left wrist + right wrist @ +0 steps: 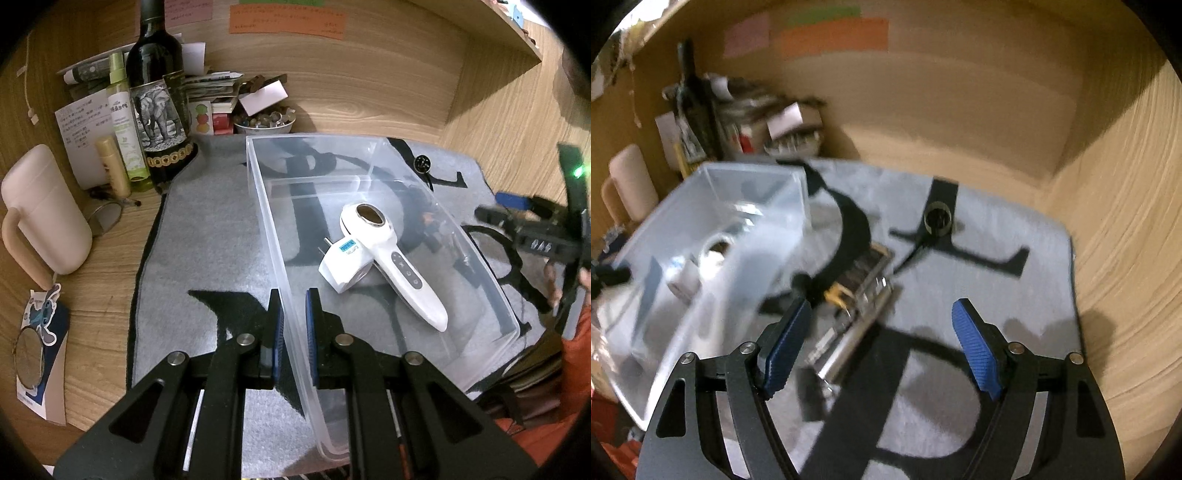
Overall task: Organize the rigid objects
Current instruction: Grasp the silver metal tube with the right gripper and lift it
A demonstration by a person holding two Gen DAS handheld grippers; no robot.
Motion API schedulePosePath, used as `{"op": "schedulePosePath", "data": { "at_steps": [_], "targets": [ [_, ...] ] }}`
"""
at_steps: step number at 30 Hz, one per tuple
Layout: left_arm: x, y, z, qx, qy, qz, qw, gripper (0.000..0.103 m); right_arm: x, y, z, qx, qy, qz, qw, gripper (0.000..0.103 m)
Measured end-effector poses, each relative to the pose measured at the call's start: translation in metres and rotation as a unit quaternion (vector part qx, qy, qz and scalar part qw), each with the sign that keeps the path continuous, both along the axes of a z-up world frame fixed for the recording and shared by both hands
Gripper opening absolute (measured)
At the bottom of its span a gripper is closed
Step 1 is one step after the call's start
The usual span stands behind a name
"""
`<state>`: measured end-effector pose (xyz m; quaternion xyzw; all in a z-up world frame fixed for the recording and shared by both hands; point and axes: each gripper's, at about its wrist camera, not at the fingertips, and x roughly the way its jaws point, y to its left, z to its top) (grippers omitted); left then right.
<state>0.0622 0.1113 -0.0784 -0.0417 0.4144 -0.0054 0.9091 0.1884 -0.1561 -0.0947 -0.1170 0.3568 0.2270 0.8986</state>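
A clear plastic bin stands on a grey mat. Inside lie a white handheld device and a white plug adapter. My left gripper is shut on the bin's left wall near its front corner. My right gripper is open and empty above the mat, right of the bin; it also shows at the right edge of the left wrist view. A metal multi-tool and a small round black part with a cord lie on the mat. The right view is blurred.
At the back left stand a wine bottle, a green spray bottle, a small yellow tube, papers, and a bowl of stones. A pale pink jug stands at the left. Wooden walls enclose the desk.
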Motion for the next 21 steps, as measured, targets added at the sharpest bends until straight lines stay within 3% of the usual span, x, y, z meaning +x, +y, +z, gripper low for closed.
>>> {"op": "schedulePosePath", "data": {
  "at_steps": [8, 11, 16, 20, 21],
  "targets": [
    [0.000, 0.000, -0.002, 0.000, 0.004, -0.001, 1.0000, 0.011, 0.013, 0.000, -0.042, -0.009, 0.058, 0.002, 0.998, 0.074],
    [0.000, 0.000, -0.002, -0.002, 0.005, -0.001, 1.0000, 0.011, 0.018, 0.001, -0.046, -0.010, 0.068, 0.000, 0.998, 0.055],
    [0.000, 0.000, -0.003, -0.005, 0.004, -0.002, 1.0000, 0.011, 0.026, 0.007, -0.050, -0.014, 0.069, 0.001, 0.998, 0.042],
    [0.000, 0.000, -0.003, -0.006, 0.004, -0.003, 1.0000, 0.011, 0.030, 0.012, -0.049, -0.013, 0.061, -0.001, 0.998, 0.015],
    [0.000, 0.000, -0.003, -0.006, 0.004, -0.003, 1.0000, 0.011, 0.031, 0.012, -0.048, -0.013, 0.058, -0.006, 0.998, 0.015]
  ]
}}
